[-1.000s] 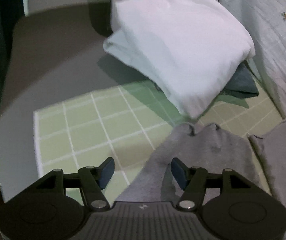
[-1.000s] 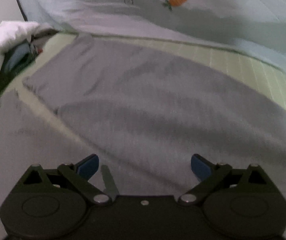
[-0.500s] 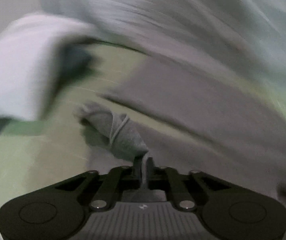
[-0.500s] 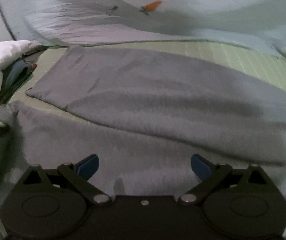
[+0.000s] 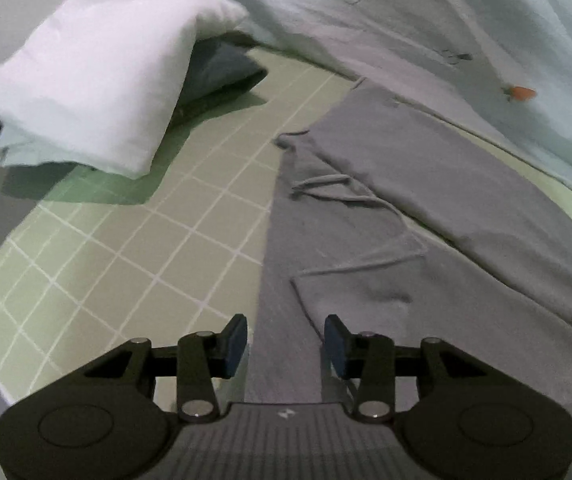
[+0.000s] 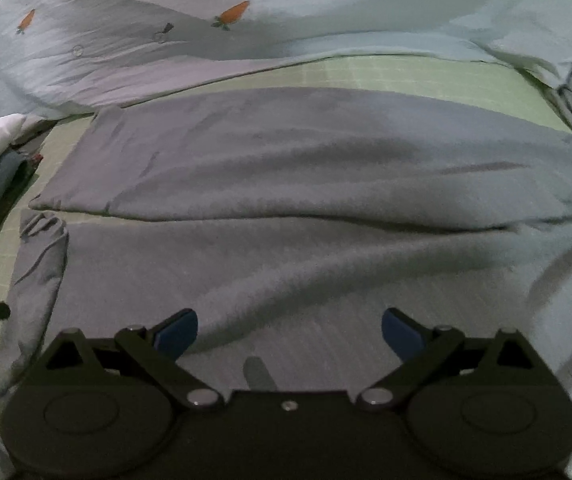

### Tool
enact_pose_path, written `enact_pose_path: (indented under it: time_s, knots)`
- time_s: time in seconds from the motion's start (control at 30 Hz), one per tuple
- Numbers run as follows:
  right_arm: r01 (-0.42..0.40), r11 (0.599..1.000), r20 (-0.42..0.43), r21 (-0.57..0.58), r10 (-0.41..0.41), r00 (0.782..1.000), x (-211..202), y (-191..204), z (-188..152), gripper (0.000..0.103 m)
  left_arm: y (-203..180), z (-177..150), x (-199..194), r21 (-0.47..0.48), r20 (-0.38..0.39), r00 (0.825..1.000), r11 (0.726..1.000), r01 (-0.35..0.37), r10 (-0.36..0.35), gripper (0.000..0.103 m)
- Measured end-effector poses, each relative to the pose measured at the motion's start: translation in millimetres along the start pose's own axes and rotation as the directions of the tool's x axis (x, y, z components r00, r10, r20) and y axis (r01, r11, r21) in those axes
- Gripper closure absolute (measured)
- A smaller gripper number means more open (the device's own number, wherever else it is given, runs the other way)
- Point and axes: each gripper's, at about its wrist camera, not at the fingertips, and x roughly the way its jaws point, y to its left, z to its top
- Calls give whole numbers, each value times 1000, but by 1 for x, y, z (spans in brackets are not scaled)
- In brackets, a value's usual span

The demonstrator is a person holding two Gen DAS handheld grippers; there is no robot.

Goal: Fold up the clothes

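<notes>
Left wrist view: left gripper (image 5: 285,346) over the near edge of the grey trousers (image 5: 426,216), jaws opening, grey cloth lying under the gap but not pinched by either pad. Trousers spread flat on the green checked bed sheet (image 5: 126,264), the two legs side by side, one hem bunched with its drawcord loose on top. White folded garment (image 5: 98,68) stacked on a dark one beyond, well apart from the trousers. Pale quilt with carrot print (image 5: 466,20) pushed up along the far side.

Right wrist view: right gripper (image 6: 289,330) low over the same trousers (image 6: 306,184), jaws spread wide, nothing grasped. Far leg smooth and flat, near leg rippled, its end crumpled at the picture's left.

Judged as the laying-out step, barely into the fold itself: garment arranged, both grippers free. Next move likely called for a pinch on the near leg's outer edge with each gripper, well apart along its length, then a lift and carry over onto the far leg, edges matched. Crumpled hem probably wanted flattening first, lest the fold trap the bunch and the cord.
</notes>
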Motion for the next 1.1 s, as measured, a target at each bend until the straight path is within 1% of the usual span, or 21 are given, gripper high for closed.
enact_pose_path:
  time_s: [0.1,0.13,0.2,0.3,0.37,0.4,0.43,0.5,0.57,0.63,0.7,0.77,0.8,0.83,0.9,0.97,1.03,1.07,1.1]
  knots:
    - [27,999,11,27,-27,1000,-11,-5,-7,3,-5,8,7,8,-2,999,999,47,-47,58]
    - [36,999,15,37,-36,999,-15,-7,-9,3,-10,8,10,19,-12,999,999,51,-51,58]
    - [59,997,16,49,-60,998,-19,-7,-13,3,-19,8,18,46,-22,999,998,34,-33,58]
    - [95,993,11,68,-96,995,-25,-8,-19,3,-28,8,23,102,-10,999,994,48,-48,61]
    - [105,992,13,72,-106,994,-28,-7,-21,3,-27,8,24,108,-6,999,993,54,-54,82]
    - [108,992,14,71,-109,994,-29,-7,-21,3,-26,9,24,110,-5,998,992,57,-57,99]
    - [111,991,13,69,-112,994,-28,-5,-20,3,-24,9,22,106,1,998,993,58,-58,100]
    - [112,991,8,70,-113,994,-26,-2,-19,3,-16,10,14,88,28,998,994,58,-60,100]
    - [96,993,2,69,-96,995,-24,3,-19,3,-3,11,0,63,64,997,997,34,-38,101]
    - [76,995,-4,58,-76,997,-21,9,-18,3,18,14,-17,7,110,994,1000,5,-6,101]
    - [58,998,-10,26,-58,998,-17,18,-16,3,47,17,-33,-87,139,989,996,-27,39,101]
    - [34,999,-15,-4,-34,999,-12,28,-13,3,78,17,-46,-187,154,982,979,-80,110,101]
    - [21,1000,-18,-14,-22,1000,-10,32,-12,3,93,17,-51,-233,156,976,966,-113,152,101]
    - [9,1000,-22,-24,-9,1000,-8,36,-12,3,107,15,-54,-283,149,966,945,-161,209,101]
    - [-18,999,-33,-42,17,999,-3,45,-10,3,133,11,-53,-371,104,952,899,-232,289,100]
    - [-38,998,-46,-52,36,998,-1,50,-10,3,154,4,-55,-457,71,943,851,-258,324,99]
    - [-53,997,-55,-55,50,997,0,54,-10,3,162,-1,-58,-495,59,928,818,-292,367,99]
    - [-54,997,-57,-56,51,997,0,54,-10,3,162,-2,-59,-497,54,920,810,-312,388,98]
    - [-54,997,-59,-57,51,997,0,53,-10,3,160,-3,-60,-488,53,918,813,-319,392,93]
